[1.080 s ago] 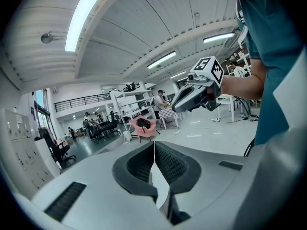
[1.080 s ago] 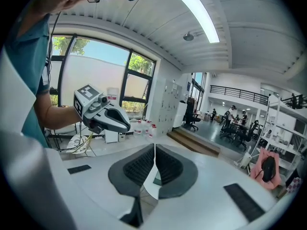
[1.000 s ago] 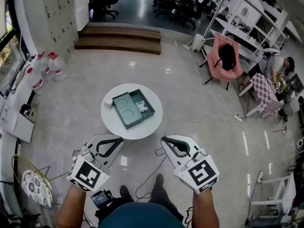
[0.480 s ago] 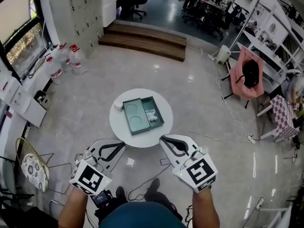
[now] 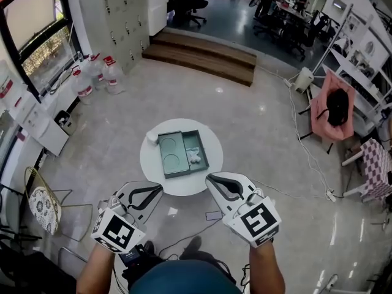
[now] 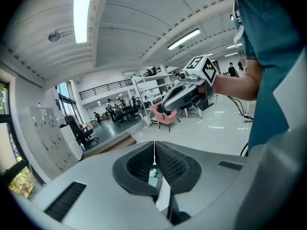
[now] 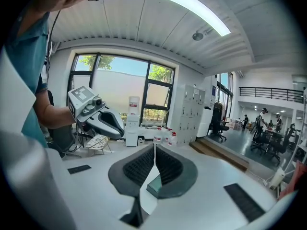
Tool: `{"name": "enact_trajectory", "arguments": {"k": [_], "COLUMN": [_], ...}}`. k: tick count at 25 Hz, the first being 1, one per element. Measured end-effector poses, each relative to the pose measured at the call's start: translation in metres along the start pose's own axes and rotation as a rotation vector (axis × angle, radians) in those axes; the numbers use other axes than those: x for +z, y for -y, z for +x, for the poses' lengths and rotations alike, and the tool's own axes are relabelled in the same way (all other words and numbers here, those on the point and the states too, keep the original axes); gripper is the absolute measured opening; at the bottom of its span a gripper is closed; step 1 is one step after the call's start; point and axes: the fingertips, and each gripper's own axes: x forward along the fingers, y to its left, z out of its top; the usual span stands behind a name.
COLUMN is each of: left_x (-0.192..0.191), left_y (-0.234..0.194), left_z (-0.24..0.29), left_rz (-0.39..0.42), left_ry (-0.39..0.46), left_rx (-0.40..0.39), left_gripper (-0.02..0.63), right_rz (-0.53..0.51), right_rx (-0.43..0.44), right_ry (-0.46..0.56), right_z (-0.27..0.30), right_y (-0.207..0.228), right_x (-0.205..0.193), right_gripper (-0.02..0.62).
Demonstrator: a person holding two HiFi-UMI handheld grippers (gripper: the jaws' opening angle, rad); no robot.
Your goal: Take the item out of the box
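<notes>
Looking down in head view: green box sits open on round white table, white item in its right compartment. Left gripper and right gripper hover at the table's near edge, apart from box. Left gripper view: jaws pressed together, nothing between. Right gripper view: jaws together, empty.

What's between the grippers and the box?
Just bare table top, seen in the head view. Left gripper and right gripper, both shut and empty, appear at its near edge; the box lies mid-table.
</notes>
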Motion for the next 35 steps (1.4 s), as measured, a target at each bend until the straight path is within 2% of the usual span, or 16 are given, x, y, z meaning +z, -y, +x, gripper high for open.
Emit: {"name": "enact_trajectory", "arguments": {"k": [4,11,19,26,30,35], "left_x": [0.02,0.017,-0.011,-0.032,-0.051,-0.072], "left_y": [0.012,0.01,-0.063,-0.136,-0.172,-0.196], "left_z": [0.024,0.062,0.125,0.181,0.218,0.263], "left_rz": [0.0,0.011,0.021,0.051,0.058,0.062], "left_ry": [-0.014,-0.023,0.029,0.059,0.051,0.03], "left_rx": [0.022,0.014,-0.06,-0.176,-0.214,-0.27], "left_gripper": [0.021,0.021,0.021,0.021,0.021,0.021], "right_rz": [0.017,0.008,0.048,0.095,0.129,0.174], "right_rx": [0.015,0.009,-0.099,-0.213,-0.258,-0.294], "right_ry": [0.004,0.006,-0.052,-0.094,-0.108,-0.137], "right_z": [-0.021,-0.026,0.022,0.071,0.098,0.119], "right_y": [0.025,0.055,0.114,0.159,0.189,0.219], "right_x": [-0.01,-0.036,-0.057,-0.059,-0.068,-0.09], "right_gripper": [0.04,0.04,0.04,0.04,0.04,0.04]}}
